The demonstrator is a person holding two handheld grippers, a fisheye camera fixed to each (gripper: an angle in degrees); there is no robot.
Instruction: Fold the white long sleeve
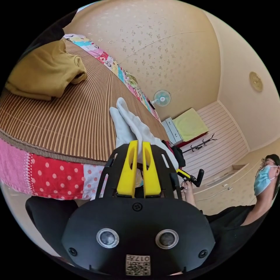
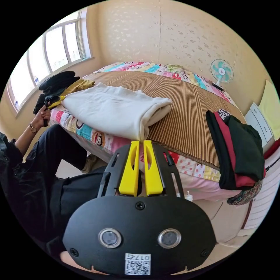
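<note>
Yellow jaws of the left gripper [image 1: 139,143] pinch the white long sleeve [image 2: 113,109], folded at the bed's [image 2: 186,116] near edge; the right gripper [image 2: 140,142], jaws narrow, clamps its corner.

A bedroom in a home: a bed [image 2: 186,116] with a patchwork sheet under a striped bamboo mat, patterned wallpaper, a small fan [image 2: 221,71] (on the far corner), a window [image 2: 55,49] and piles of folded clothes [image 2: 236,148]

bright daylight from the window [image 2: 49,46]; sharp pictures, edges fisheye-bent.
</note>
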